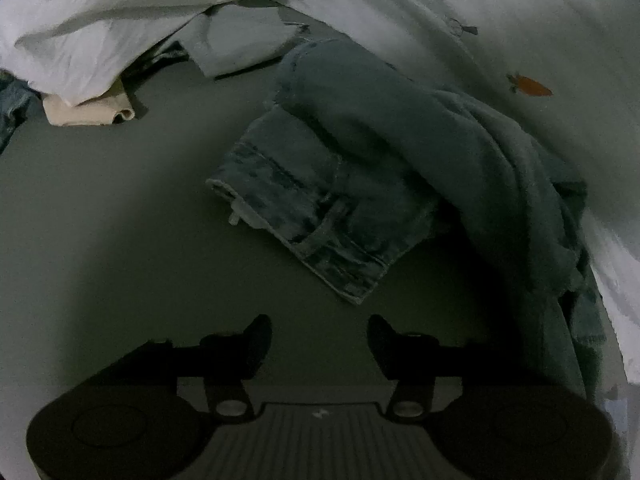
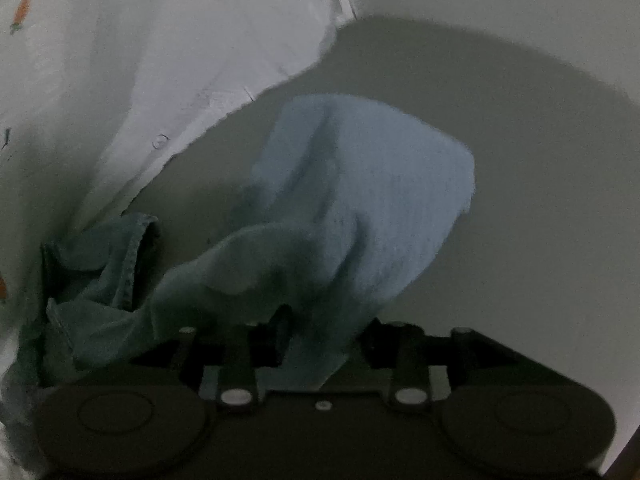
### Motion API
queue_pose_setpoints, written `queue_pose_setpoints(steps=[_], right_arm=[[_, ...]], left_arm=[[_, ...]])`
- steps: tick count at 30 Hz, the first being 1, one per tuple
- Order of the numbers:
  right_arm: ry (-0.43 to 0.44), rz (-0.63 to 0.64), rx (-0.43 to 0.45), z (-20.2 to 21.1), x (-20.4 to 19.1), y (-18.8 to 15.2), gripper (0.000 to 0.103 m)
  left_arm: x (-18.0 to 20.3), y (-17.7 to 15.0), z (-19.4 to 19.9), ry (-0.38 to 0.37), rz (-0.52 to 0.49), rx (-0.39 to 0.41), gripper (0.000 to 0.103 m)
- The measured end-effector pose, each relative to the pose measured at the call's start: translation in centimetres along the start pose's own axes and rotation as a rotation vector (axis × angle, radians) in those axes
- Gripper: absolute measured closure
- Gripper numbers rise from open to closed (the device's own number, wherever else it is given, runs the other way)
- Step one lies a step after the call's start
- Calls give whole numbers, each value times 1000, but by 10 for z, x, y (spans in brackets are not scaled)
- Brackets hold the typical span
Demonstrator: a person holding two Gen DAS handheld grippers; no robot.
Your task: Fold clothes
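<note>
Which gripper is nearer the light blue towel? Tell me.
Right. The light blue towel drapes between the right gripper fingers. The left gripper hangs over bare surface, short of it.

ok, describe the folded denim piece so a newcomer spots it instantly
Start at the grey table. Mid-table, the folded denim piece lies partly under a blue towel. Unlike the white clothes behind, it shows mottled wash and stitched seams.

In the left wrist view, folded jeans lie mid-surface, a towel draped over their right part. A printed sheet lies along the right edge. Crumpled white clothes sit at the far left corner, over a small folded cloth.
</note>
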State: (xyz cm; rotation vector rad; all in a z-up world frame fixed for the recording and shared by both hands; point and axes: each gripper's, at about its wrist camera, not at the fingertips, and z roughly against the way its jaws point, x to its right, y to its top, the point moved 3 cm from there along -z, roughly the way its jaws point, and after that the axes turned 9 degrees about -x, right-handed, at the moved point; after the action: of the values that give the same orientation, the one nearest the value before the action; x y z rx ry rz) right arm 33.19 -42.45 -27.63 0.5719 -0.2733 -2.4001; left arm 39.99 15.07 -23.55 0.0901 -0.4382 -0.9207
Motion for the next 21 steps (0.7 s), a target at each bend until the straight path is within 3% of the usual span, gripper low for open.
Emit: queue_pose_setpoints(steps=[4,8,11,18,21], right_arm=[[-41,-26,25,-3,5,12,46],[-33,-81,50,-7,18,1,32],[19,-155,49,-15,25,2,31],[246,-412,-21,-37,42,8,31],[303,-466,-23,-41,44,6,38]], left_arm=[[-9,9,-14,-26,64,-4,36],[-10,20,-29,-40,79,-14,35],[-3,27,-36,-29,60,13,32],[6,36,-43,-40,26,68,26],[1,39,-43,-73,67,99,26]])
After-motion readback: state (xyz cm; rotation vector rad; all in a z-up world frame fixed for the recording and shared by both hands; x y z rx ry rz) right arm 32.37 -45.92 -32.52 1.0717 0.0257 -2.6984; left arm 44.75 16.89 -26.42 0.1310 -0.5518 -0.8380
